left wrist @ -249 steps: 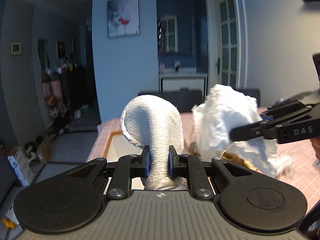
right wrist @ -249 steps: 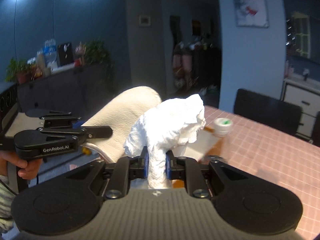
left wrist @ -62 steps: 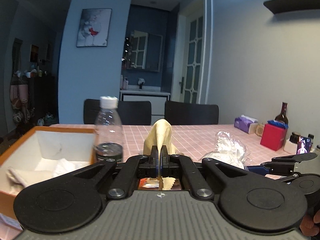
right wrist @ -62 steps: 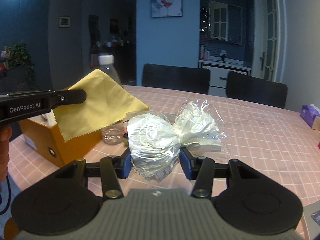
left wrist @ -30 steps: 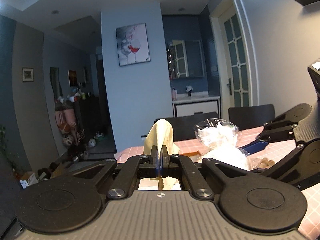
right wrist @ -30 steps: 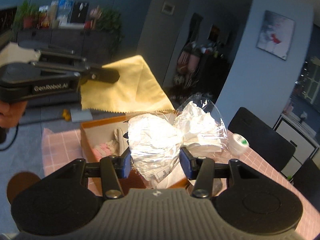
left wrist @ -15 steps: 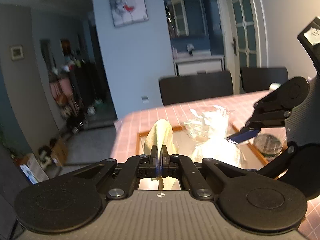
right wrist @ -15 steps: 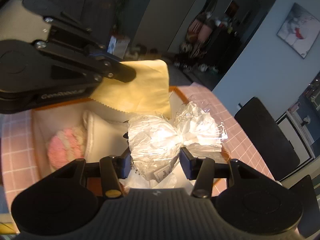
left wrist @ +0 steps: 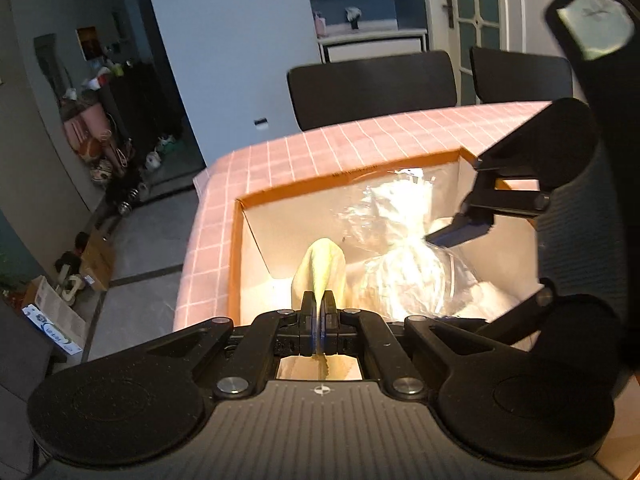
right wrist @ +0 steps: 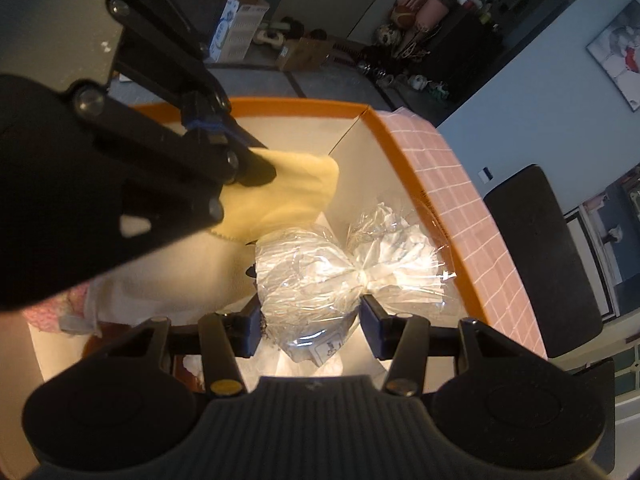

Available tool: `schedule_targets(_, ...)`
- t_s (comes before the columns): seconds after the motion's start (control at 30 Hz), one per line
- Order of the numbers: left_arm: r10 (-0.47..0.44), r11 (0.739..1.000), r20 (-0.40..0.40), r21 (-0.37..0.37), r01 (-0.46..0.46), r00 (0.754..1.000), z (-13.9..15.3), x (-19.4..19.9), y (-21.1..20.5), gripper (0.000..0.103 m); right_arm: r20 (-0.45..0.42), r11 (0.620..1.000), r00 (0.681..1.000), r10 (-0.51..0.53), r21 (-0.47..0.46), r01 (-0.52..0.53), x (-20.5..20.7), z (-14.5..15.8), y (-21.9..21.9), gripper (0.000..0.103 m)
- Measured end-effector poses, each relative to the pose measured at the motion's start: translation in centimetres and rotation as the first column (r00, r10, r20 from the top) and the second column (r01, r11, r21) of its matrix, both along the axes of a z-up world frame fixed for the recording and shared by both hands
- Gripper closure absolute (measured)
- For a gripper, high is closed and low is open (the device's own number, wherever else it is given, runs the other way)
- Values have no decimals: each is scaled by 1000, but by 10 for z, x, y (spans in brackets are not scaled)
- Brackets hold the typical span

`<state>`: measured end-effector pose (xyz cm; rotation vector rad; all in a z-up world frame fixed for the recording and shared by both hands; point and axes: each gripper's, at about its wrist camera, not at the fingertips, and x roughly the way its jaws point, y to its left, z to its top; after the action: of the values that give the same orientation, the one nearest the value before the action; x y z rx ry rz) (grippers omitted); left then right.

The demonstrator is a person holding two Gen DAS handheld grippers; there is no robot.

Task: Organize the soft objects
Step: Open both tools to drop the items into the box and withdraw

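Left gripper: jaws clenched flat on a yellow cloth, which stands up as a folded peak ahead of the pads. From the right wrist view the same cloth hangs as a loose sheet off the left gripper's tip, over the near-left part of the box.

Right gripper: pads pressed on either side of a clear plastic-wrapped white bundle, jaws about half spread, grasping it at its fat lower lobe. The twisted neck and ruffled top point away toward the box's far wall.

Change: a second ago both loads were up at room height with the box only partly below; half a second ago they were over the rim. Now both cameras look steeply down and the orange-rimmed cardboard box fills the view, with cloth and bundle side by side within its walls. White and pink soft items already lie at the left end.

Reading: carry is finished, both items sit at the drop point. Next is release. The cloth may cling to the pads; the slick bundle should fall cleanly.

Box stands at the corner of the pink checked table.
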<state>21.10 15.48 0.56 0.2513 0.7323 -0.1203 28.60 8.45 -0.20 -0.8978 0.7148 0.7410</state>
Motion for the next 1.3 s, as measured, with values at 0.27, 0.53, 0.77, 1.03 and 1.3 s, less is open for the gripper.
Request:
schedule_targets(0.27,30,999,-102,-12,-31,994,-5,14,4,99,-61,1000,998,-10,-3,10,17,-4,2,53)
schedule_targets(0.53,56,998,-101,-23,-58,993,-5,8,8,61,-47,1000,999,-12,-6,11,14,1,-3,38)
schedule_targets(0.77,68,997,-9,-22,-68,998,19,-4,7,47,-5,1000,1000,10,5,-10,-4,18,-6,21)
schedule_targets(1.03,61,998,97,-18,-59,993,46,-28,1,45,46,998,997,59,-25,-58,-34,46,-16,21)
schedule_targets(1.3,46,999,225,-20,-43,973,66,-64,-13,45,94,990,991,91,97,-100,-76,75,-44,21)
